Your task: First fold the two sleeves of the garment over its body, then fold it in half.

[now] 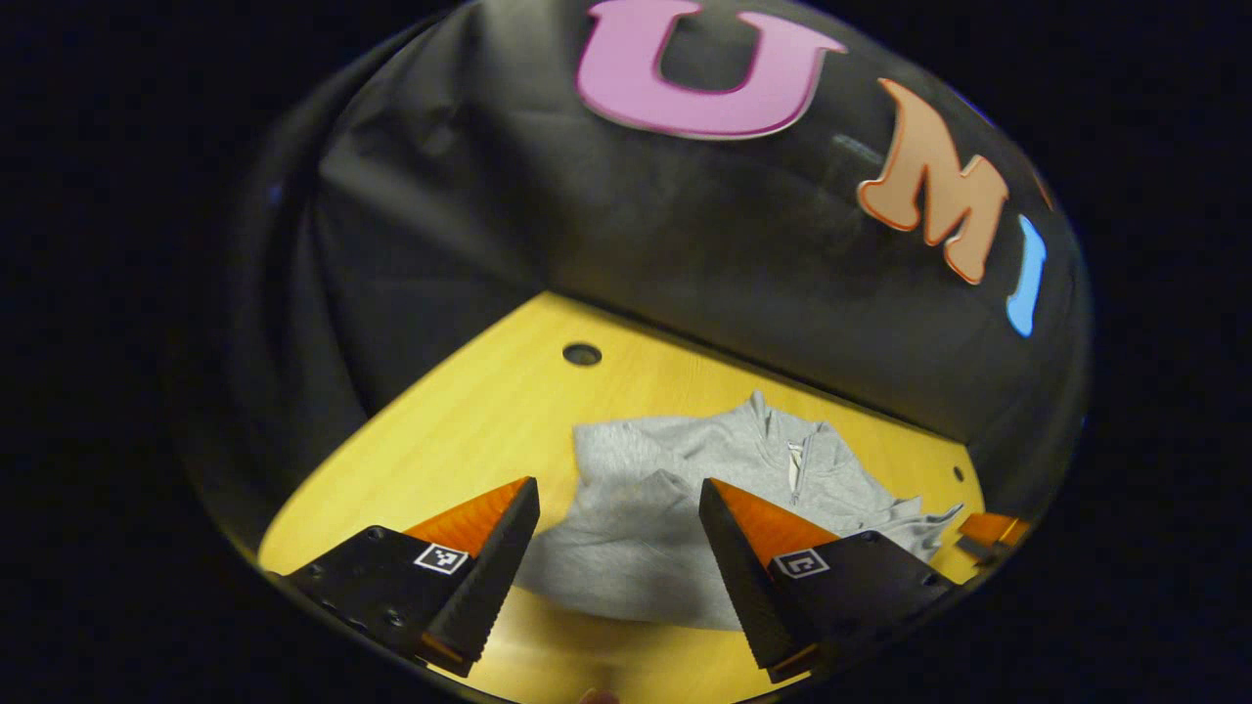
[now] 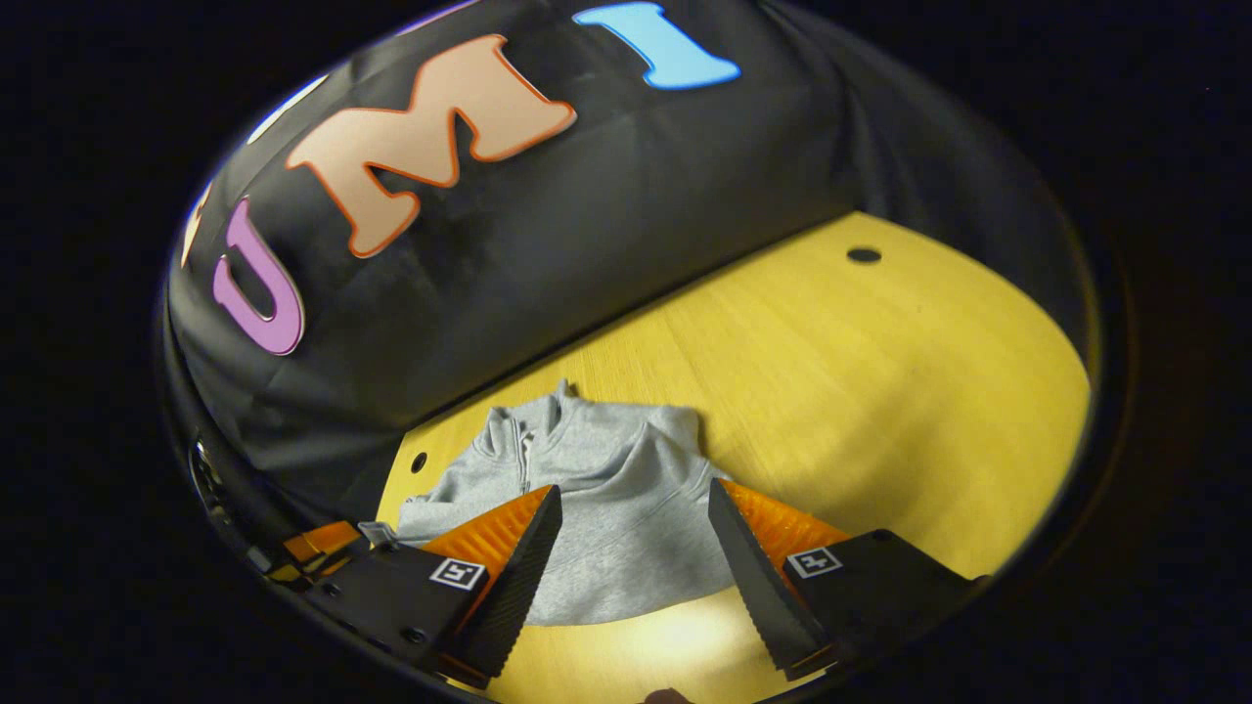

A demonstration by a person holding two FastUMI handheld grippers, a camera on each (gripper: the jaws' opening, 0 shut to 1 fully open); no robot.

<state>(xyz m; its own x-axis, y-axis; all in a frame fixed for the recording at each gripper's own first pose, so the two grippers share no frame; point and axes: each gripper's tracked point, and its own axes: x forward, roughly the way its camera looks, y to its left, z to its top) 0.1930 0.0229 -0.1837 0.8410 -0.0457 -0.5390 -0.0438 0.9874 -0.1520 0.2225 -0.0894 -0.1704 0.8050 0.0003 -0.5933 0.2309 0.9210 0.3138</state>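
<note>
Left gripper (image 1: 618,548): in the left gripper view its two black-and-orange fingers stand spread wide, holding nothing, raised above the yellow wood-grain surface (image 1: 469,430). Between and beyond them lies the grey zip-neck fleece garment (image 1: 675,489), flat on the surface near the black cloth wall, collar toward the wall and hem toward the camera. One sleeve (image 1: 636,484) is laid across the body on this side. At the far right of this view an orange finger of the other gripper is just visible beside the garment's other edge.

Right gripper (image 2: 634,552): in the right gripper view the jaws are likewise spread and empty, poised over the hem side of the garment (image 2: 597,489). A sleeve (image 2: 665,460) appears folded in over the body here too. The cloth at the left edge of this view looks bunched; whether that side is fully tucked cannot be told.

Step in hand, by judgement: both sleeves appear folded over, so the sleeve stage looks complete or nearly so, and the half fold is next.

Next move, by judgement:
1. Lower each gripper to one corner of the hem.
2. Pinch through all layers, sleeve included.
3. Lift and carry the hem to the collar in step, keeping the edge level so the sleeves do not slide out.
</note>
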